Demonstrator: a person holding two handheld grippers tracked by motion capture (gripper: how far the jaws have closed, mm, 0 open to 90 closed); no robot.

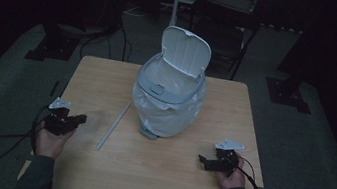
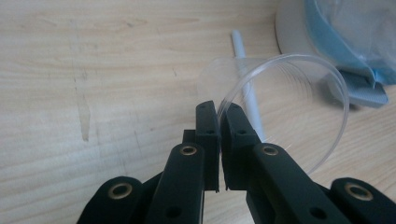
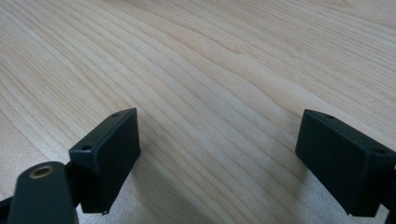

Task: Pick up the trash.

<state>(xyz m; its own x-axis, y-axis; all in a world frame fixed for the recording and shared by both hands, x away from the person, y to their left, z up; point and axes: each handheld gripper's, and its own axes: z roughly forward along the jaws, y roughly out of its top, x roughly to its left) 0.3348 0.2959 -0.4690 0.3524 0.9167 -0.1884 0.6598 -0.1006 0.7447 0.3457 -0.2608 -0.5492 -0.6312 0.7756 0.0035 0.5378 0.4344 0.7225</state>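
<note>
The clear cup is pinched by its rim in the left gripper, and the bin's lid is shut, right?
Not quite. The bin's lid is open, standing up behind the bin, as the high view shows. The rest is right: the left gripper pinches the clear cup by its rim.

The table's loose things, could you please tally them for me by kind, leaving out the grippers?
Lidded bin with a bag liner, lid up: 1
Clear plastic cup, lying on its side, rim pinched in the left gripper: 1
White straw, lying flat: 1
Total: 3
</note>
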